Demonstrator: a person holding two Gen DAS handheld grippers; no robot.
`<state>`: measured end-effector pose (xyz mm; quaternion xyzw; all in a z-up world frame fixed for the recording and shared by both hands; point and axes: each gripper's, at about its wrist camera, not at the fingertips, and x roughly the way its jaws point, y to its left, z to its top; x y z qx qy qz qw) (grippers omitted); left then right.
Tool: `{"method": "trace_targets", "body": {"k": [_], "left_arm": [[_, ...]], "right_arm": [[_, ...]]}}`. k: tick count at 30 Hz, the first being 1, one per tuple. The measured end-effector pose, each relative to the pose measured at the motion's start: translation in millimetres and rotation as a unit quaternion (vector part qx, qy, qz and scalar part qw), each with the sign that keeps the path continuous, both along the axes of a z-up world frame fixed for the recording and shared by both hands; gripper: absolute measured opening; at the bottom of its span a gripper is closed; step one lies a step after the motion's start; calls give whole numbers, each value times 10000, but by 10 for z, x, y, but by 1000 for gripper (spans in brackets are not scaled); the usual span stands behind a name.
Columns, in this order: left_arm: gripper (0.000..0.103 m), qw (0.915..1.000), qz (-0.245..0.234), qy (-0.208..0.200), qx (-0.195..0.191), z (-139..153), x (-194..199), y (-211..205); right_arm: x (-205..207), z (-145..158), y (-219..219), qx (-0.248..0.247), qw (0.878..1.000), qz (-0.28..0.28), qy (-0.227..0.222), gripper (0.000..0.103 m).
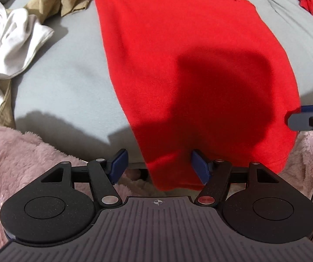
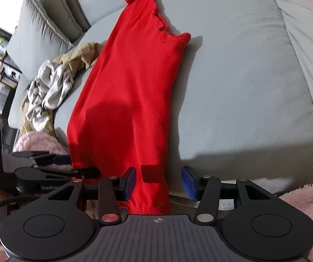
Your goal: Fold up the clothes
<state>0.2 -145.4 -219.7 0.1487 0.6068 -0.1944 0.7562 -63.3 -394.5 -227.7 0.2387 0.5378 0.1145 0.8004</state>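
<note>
Now we see the red garment (image 2: 130,91) lying lengthwise on the grey sofa (image 2: 244,87), its hem hanging between both spread hand-held grippers, left (image 1: 158,168) and right (image 2: 159,183), neither pinching it.

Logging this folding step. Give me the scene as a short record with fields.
surface: grey sofa
main garment: red sweater, laid lengthwise, lower hem hanging over the sofa's front edge
left hand-held gripper: open, hem corner between its pads
right hand-held gripper: open, other hem corner between its pads
pile: white cloth and tan cloth beside the sweater
far corner: another red garment
</note>
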Motion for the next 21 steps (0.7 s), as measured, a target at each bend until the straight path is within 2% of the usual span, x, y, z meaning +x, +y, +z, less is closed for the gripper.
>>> {"method": "trace_targets", "body": {"k": [7, 12, 15, 16, 18, 19, 21], "left_arm": [[67, 9988, -47, 485, -17, -196, 105, -38], [67, 9986, -116, 509, 79, -237, 78, -68], [63, 9982, -53, 596, -29, -267, 94, -41], [57, 9979, -69, 637, -88, -269, 89, -34], [35, 9972, -101, 718, -208, -271, 81, -19], [12, 9965, -172, 748, -321, -249, 54, -15], [7, 9967, -421, 563, -398, -126, -72, -23]], "right_arm": [[90, -71, 161, -229, 9986, 454, 113, 45], [79, -41, 235, -500, 9974, 525, -2, 42], [85, -43, 258, -620, 9967, 520, -22, 37], [89, -45, 260, -651, 9965, 524, -28, 33], [86, -27, 259, -630, 9966, 534, -72, 11], [71, 10, 278, -638, 9960, 604, -148, 9], [36, 96, 324, -671, 9943, 771, -319, 8]]}}
